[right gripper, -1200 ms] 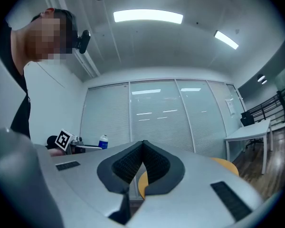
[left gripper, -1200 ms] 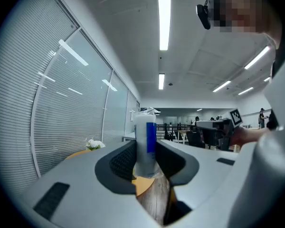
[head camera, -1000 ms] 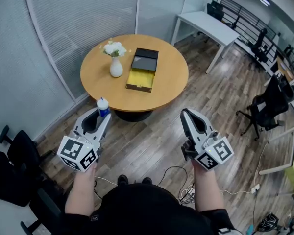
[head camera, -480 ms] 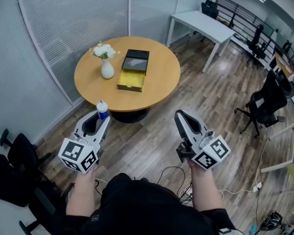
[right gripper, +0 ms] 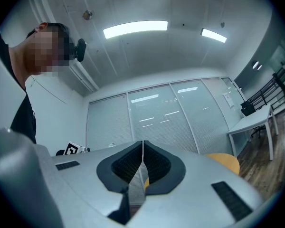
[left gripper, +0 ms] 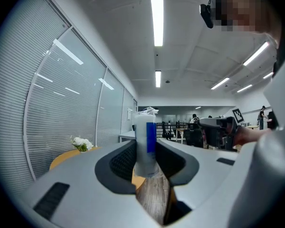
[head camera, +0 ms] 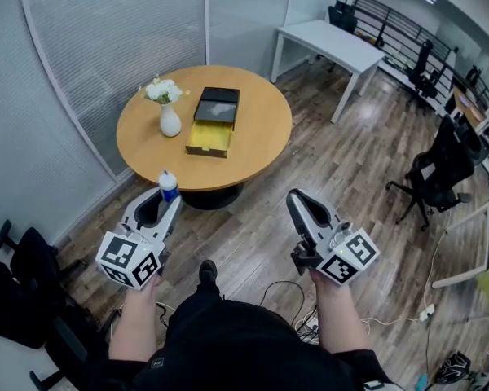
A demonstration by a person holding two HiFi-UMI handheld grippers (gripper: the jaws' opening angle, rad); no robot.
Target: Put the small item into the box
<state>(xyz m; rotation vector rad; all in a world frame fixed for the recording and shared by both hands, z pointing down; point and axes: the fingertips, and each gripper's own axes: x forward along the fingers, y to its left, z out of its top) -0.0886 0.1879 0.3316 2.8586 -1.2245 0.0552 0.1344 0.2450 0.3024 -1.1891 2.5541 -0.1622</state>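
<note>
A small white bottle with a blue label (head camera: 169, 186) (left gripper: 145, 144) stands upright between the pads of my left gripper (head camera: 163, 199) (left gripper: 147, 160), which is shut on it, held above the floor in front of the round table. The box (head camera: 210, 120), black with a yellow inside, lies open on the round wooden table (head camera: 253, 141), well ahead of both grippers. My right gripper (head camera: 300, 204) (right gripper: 142, 175) hangs over the floor to the right, its jaws shut together with nothing between them.
A white vase with white flowers (head camera: 168, 111) stands on the table left of the box. A white desk (head camera: 330, 43) stands farther back, black office chairs (head camera: 440, 173) at the right and at the lower left (head camera: 24, 267). Cables (head camera: 297, 296) lie on the wooden floor.
The table and box have shifted left and slightly down in the head view as the person moves. Both grippers keep their pose, the bottle still held.
</note>
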